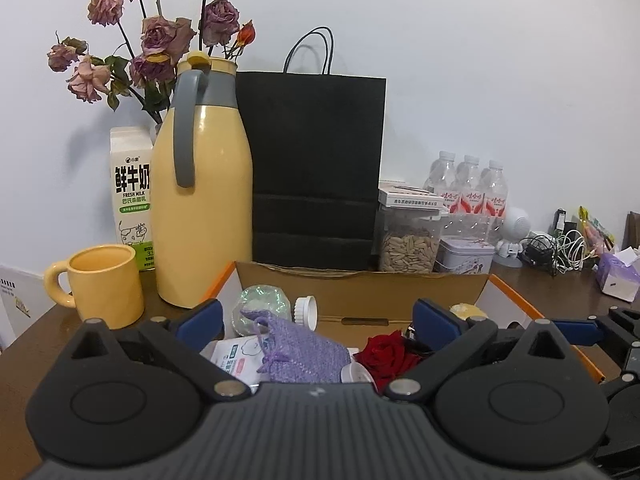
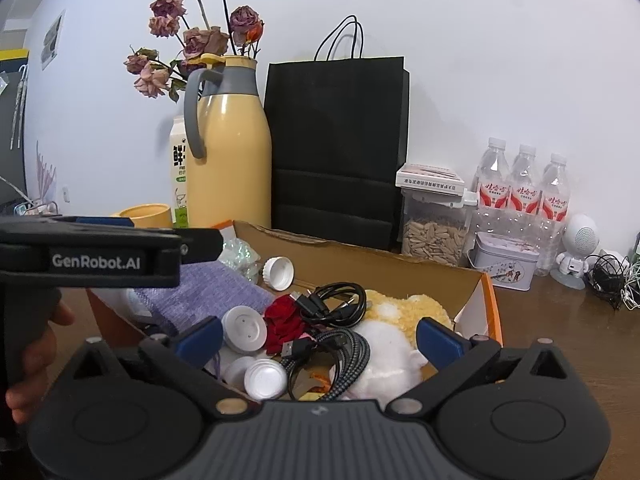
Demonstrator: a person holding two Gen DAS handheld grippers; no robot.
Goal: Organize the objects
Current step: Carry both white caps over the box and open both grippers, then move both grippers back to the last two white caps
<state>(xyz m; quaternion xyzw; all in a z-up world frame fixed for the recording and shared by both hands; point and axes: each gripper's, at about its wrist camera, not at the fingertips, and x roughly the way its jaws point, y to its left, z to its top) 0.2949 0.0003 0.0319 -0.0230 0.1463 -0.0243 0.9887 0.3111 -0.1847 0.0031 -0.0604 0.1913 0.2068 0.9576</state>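
The bench (image 2: 560,312) is carrying a black paper bag (image 1: 316,168), a yellow thermos jug (image 1: 202,200), a milk carton (image 1: 130,196), a yellow mug (image 1: 104,284) and, nearest the cameras, an open cardboard box (image 2: 384,268) that is holding the clutter to be sorted. Both tools are hovering over this box. The left tool (image 1: 316,320) is standing with its jaws wide apart and nothing between them, and the right tool (image 2: 320,338) is likewise spread and empty.

Judging by this, the work is sitting at the choosing step: nothing is being gripped, and a first item is waiting to be picked. Below the left tool a purple knitted pouch (image 1: 298,354) is lying on the box's left side, its long axis running from the tied neck at upper left toward lower right, neck pointing away from the camera. It is touching a red rose (image 1: 390,354) to its right and is covering a white packet (image 1: 236,356). Under the right tool a yellow and white plush toy (image 2: 396,320), coiled black cables (image 2: 332,306) and white round caps (image 2: 245,328) are crowding together.

The next move is probably calling for the left tool to dip down, straddling the pouch across its narrow width, then closing gently, since soft knit will be bunching rather than resisting.
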